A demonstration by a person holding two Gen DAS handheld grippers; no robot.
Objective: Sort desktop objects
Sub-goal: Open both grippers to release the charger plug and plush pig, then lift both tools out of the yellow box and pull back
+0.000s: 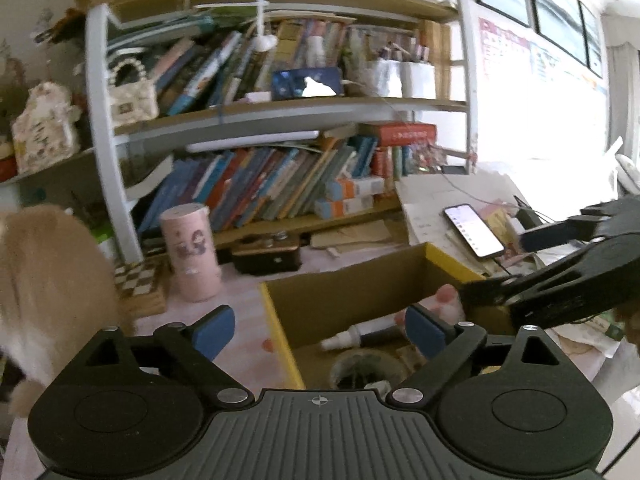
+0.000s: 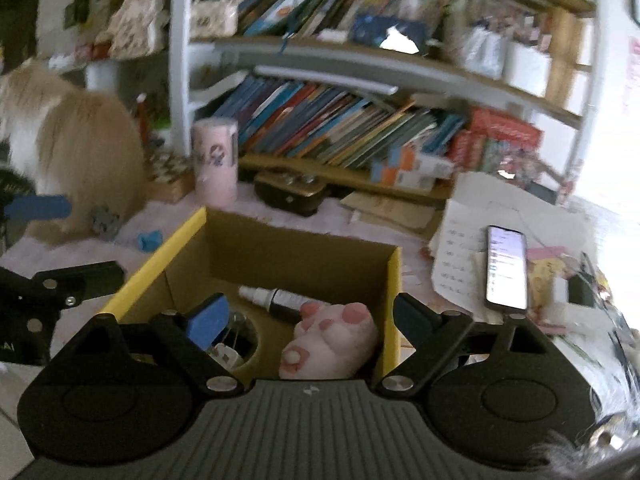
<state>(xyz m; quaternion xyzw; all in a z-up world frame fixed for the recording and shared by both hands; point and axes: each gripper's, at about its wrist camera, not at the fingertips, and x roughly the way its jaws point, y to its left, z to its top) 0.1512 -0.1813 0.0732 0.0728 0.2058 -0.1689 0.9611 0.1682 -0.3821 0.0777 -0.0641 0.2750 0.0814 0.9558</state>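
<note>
An open cardboard box with yellow edges [image 1: 280,336] [image 2: 172,248] stands on the pink desk. It holds a pink paw-shaped toy [image 2: 332,336] [image 1: 448,304], a white and black spray bottle [image 2: 276,298] [image 1: 360,334] and a round roll [image 2: 240,340] [image 1: 360,368]. My left gripper [image 1: 320,332] hangs open over the box's left edge with nothing between its blue pads. My right gripper [image 2: 312,318] is open above the box with the paw toy below it, not touched. The right gripper's black fingers [image 1: 560,284] reach in from the right, beside the paw.
A furry cream animal [image 1: 48,280] [image 2: 80,140] stands at the left. Behind the box are a pink cylinder [image 1: 192,252] [image 2: 214,160], a black case [image 1: 268,254] and full bookshelves. A lit phone [image 1: 474,230] [image 2: 506,268] lies on papers at the right.
</note>
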